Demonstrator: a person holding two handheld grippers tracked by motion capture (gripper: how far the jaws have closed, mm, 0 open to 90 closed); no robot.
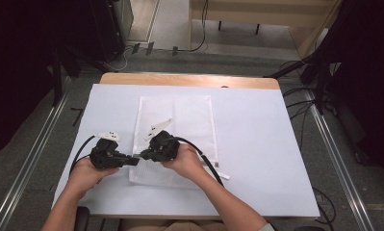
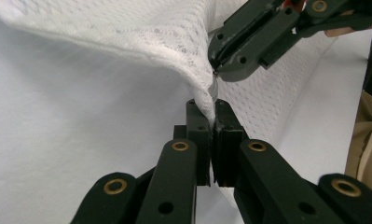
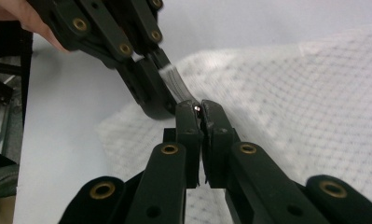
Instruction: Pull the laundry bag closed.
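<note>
White mesh bag (image 1: pixel 189 125) lay flat on the white sheet (image 1: pixel 257 144) covering the desk (image 1: pixel 189 80), roughly at the middle and reaching toward the near edge. Its near left corner was lifted off the sheet.

Left gripper (image 1: pixel 133 160) sat at that near left corner, held in the person's left hand (image 1: pixel 86 174). In the left gripper view its jaws were clenched on a bunched fold of the mesh (image 2: pixel 207 100), the fabric rising from between the pads and spreading up and away like a tent.

Right gripper (image 1: pixel 142 155) met the left one tip to tip, held in the right hand (image 1: pixel 187 161). In the right gripper view its jaws (image 3: pixel 200 112) were pressed together on a small metal piece at the bag's edge, seemingly a zipper pull (image 3: pixel 197 108); it was too small to be sure. A strip of the bag's edge (image 3: pixel 174 84) ran from there up to the left gripper's tip.

A cable (image 1: pixel 204 159) trailed from the right gripper across the bag toward the near right. A small white tag (image 1: pixel 222 174) lay beside the bag's near right corner.
</note>
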